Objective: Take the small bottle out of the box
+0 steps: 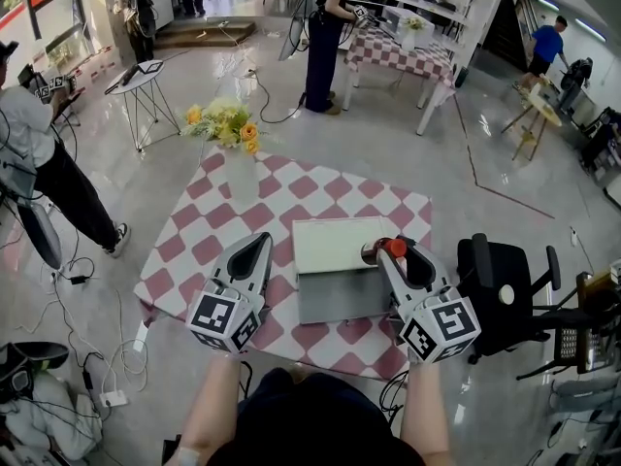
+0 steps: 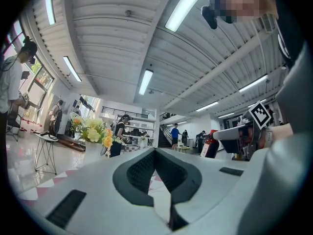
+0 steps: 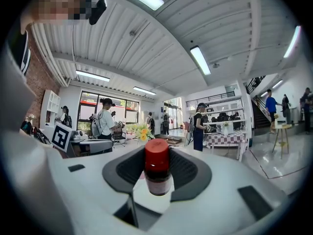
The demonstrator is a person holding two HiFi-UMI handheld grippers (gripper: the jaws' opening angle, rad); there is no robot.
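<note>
My right gripper (image 1: 388, 251) is shut on the small bottle (image 1: 384, 249), a dark bottle with a red cap, held level just past the right edge of the box (image 1: 335, 299). In the right gripper view the bottle (image 3: 157, 155) stands upright between the pads of that gripper (image 3: 157, 176). The box lies on the checkered table (image 1: 291, 197), its white lid (image 1: 330, 244) open behind the grey base. My left gripper (image 1: 262, 239) hovers left of the box, jaws together and empty. In the left gripper view its tips (image 2: 155, 152) meet, and the red-capped bottle (image 2: 213, 143) shows at the right.
A white vase of yellow flowers (image 1: 228, 126) stands at the table's far left corner. A black chair (image 1: 505, 280) sits close to the table's right side. Cables (image 1: 92, 357) lie on the floor at the left. Several people stand around, and a small round table (image 1: 136, 76) is further back.
</note>
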